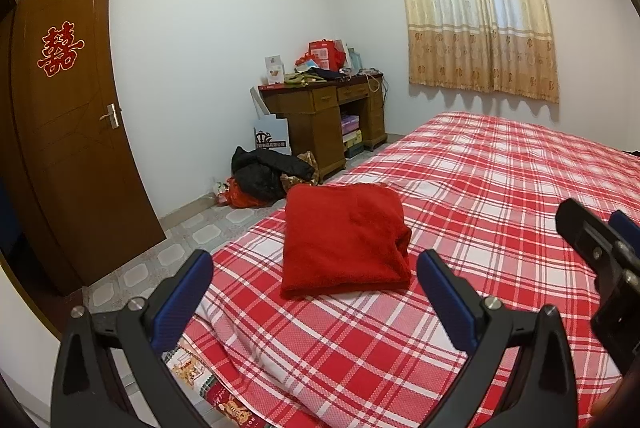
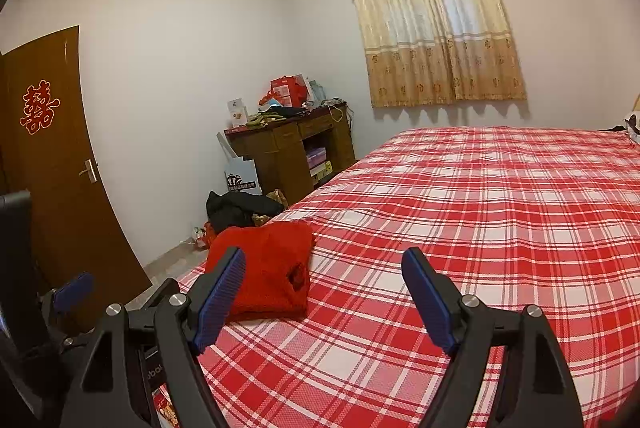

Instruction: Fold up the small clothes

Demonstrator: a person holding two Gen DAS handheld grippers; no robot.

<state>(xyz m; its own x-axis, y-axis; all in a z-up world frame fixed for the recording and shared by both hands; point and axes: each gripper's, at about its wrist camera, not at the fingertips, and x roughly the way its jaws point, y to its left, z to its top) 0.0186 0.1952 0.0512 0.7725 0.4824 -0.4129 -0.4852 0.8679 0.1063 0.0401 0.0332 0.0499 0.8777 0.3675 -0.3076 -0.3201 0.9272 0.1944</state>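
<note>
A red garment (image 1: pixel 346 238) lies folded into a neat rectangle on the red-and-white plaid bed (image 1: pixel 500 196), near the bed's left edge. My left gripper (image 1: pixel 316 268) stands open just short of it, blue pads wide apart with nothing between them. In the right wrist view the same red garment (image 2: pixel 268 268) lies ahead to the left, partly behind my left finger. My right gripper (image 2: pixel 324 270) is open and empty over the plaid bed (image 2: pixel 500 228). The right gripper (image 1: pixel 600 248) also shows at the right edge of the left wrist view.
A brown door (image 1: pixel 68 132) stands at the left. A wooden desk (image 1: pixel 324 120) piled with boxes sits in the far corner, with dark clothes and bags (image 1: pixel 264 176) heaped on the tiled floor beside it. A curtained window (image 1: pixel 476 16) is behind the bed.
</note>
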